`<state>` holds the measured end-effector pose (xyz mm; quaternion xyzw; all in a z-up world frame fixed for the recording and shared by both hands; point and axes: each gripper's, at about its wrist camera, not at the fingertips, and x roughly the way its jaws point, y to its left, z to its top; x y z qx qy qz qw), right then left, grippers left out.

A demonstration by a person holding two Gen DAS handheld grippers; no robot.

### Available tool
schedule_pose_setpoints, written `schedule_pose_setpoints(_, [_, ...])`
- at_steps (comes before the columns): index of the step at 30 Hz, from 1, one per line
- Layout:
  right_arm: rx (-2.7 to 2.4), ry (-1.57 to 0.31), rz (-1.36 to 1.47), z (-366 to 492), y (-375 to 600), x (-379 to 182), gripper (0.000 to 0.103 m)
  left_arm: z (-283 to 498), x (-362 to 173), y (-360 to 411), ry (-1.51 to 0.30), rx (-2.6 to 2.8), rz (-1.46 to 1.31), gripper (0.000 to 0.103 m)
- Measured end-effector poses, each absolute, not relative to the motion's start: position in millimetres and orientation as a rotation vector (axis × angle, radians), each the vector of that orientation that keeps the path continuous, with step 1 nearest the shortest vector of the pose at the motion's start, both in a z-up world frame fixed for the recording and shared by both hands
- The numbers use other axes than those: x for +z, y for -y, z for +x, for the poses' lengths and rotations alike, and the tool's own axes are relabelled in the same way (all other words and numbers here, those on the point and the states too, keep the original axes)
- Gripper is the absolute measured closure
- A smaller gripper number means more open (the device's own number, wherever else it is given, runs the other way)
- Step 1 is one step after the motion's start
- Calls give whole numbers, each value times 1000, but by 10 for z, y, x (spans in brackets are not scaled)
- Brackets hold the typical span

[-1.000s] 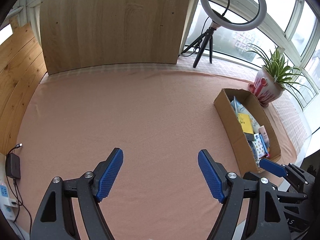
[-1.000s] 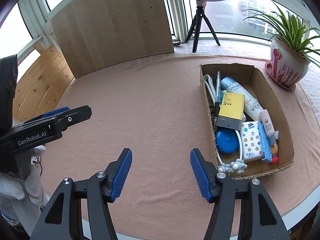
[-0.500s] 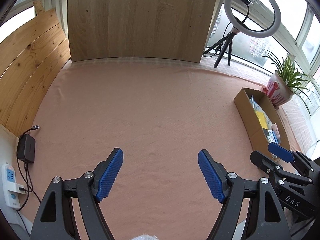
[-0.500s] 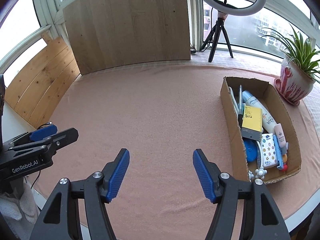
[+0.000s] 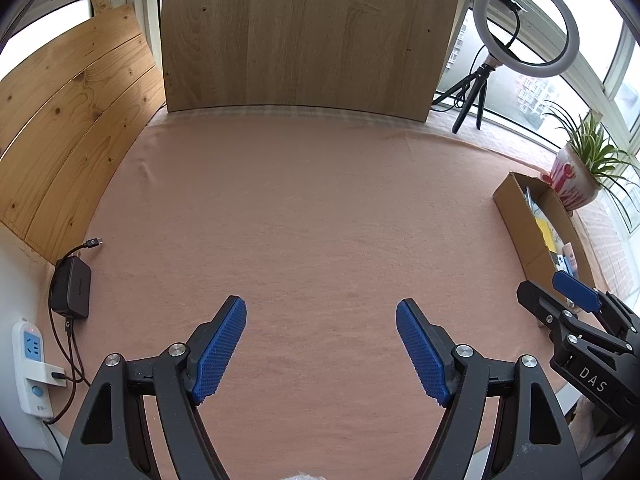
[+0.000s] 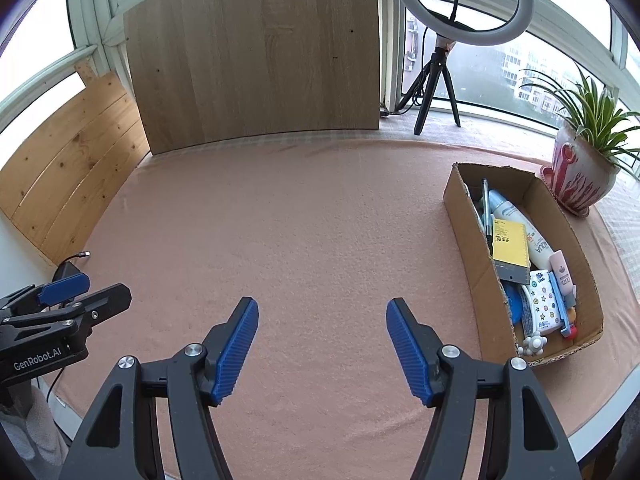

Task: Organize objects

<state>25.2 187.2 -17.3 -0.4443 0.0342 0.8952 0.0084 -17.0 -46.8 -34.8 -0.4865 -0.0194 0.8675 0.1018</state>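
Note:
A cardboard box (image 6: pixel 472 248) sits at the right of the pink-covered table (image 6: pixel 300 220), its left wall also showing in the left wrist view (image 5: pixel 520 232). Inside lie a yellow notebook (image 6: pixel 509 248), a white spray bottle (image 6: pixel 508 212), a star-printed tissue pack (image 6: pixel 542 304), a pink tube (image 6: pixel 562 276) and other small items. My right gripper (image 6: pixel 321 304) hovers open over bare cloth, left of the box. My left gripper (image 5: pixel 320 306) is open over bare cloth further left. Each appears at the edge of the other's view: left gripper (image 6: pixel 80 292), right gripper (image 5: pixel 544 286).
A potted plant (image 6: pixel 580 184) stands behind the box, and a ring light on a tripod (image 6: pixel 436 80) at the back. A wooden board (image 6: pixel 260 60) leans at the rear. A black adapter (image 5: pixel 74 288) and power strip (image 5: pixel 32 360) lie off the left edge.
Both grippers have drifted left and back, so the box has slid toward the right of both views. The right jaws stand slightly wider. Both stay empty.

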Motion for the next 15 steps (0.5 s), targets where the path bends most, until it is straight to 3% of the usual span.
schedule_pose_setpoints(15, [2804,-94,-1386,168,-1775,-164,40,-262,-331,530,74,2565,-1422,23])
